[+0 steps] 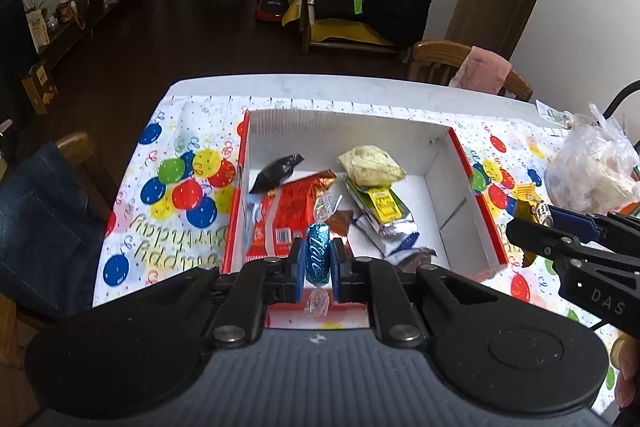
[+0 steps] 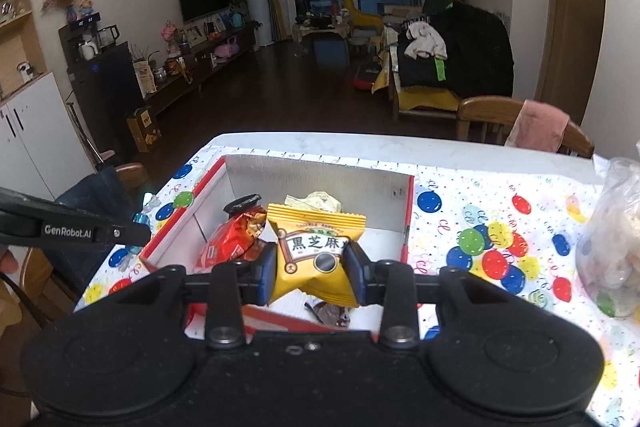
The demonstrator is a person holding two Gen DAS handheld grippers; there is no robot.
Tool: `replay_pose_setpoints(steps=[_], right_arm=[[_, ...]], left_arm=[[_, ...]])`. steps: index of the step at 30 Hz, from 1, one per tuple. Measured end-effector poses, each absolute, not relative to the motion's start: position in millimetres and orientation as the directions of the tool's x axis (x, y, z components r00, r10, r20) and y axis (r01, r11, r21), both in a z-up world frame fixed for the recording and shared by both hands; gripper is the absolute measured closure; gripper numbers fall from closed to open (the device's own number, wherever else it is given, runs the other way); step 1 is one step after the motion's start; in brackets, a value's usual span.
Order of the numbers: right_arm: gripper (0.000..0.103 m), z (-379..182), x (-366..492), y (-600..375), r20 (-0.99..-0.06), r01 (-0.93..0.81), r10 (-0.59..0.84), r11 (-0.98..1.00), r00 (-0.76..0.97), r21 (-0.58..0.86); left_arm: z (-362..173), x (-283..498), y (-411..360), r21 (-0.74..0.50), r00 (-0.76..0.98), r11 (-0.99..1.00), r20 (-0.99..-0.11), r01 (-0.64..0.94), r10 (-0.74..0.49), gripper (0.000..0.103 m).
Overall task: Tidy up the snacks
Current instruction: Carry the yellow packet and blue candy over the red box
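A red-edged cardboard box (image 1: pixel 456 159) with a white inside lies on the balloon tablecloth and holds several snacks: a black packet (image 1: pixel 276 173), a red packet (image 1: pixel 294 211), a pale yellow packet (image 1: pixel 370 165) and a silver-green packet (image 1: pixel 384 215). My left gripper (image 1: pixel 318 261) is shut on a blue glittery wrapped candy (image 1: pixel 318 251), held above the box's near edge. My right gripper (image 2: pixel 312 265) is shut on a yellow sesame snack packet (image 2: pixel 316 251) over the same box (image 2: pixel 408 223). In the left wrist view, the right gripper (image 1: pixel 532 217) shows at the right with that yellow packet (image 1: pixel 528 201).
A clear plastic bag of snacks (image 1: pixel 592 171) sits on the table at the right, also the bag (image 2: pixel 612 239) in the right wrist view. Wooden chairs stand at the far edge (image 1: pixel 444 61) and left side, one draped with denim (image 1: pixel 40 211). The tablecloth (image 1: pixel 172 211) covers the table.
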State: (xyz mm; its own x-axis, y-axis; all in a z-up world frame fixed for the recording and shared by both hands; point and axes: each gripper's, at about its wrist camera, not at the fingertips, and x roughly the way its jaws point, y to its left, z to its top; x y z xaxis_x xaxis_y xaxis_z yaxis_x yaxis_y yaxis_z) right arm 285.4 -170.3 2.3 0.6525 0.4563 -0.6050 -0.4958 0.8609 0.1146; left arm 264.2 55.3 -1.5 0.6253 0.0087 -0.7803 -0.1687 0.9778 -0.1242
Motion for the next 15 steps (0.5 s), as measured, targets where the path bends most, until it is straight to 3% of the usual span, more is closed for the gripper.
replay_pose_setpoints(steps=[15], right_arm=[[0.069, -33.0, 362.2, -144.1, -0.702, -0.456, 0.393, 0.883, 0.593, 0.109]], left_arm=[[-38.2, 335.9, 73.6, -0.081, 0.534, 0.974, -0.845, -0.211, 0.046, 0.09]])
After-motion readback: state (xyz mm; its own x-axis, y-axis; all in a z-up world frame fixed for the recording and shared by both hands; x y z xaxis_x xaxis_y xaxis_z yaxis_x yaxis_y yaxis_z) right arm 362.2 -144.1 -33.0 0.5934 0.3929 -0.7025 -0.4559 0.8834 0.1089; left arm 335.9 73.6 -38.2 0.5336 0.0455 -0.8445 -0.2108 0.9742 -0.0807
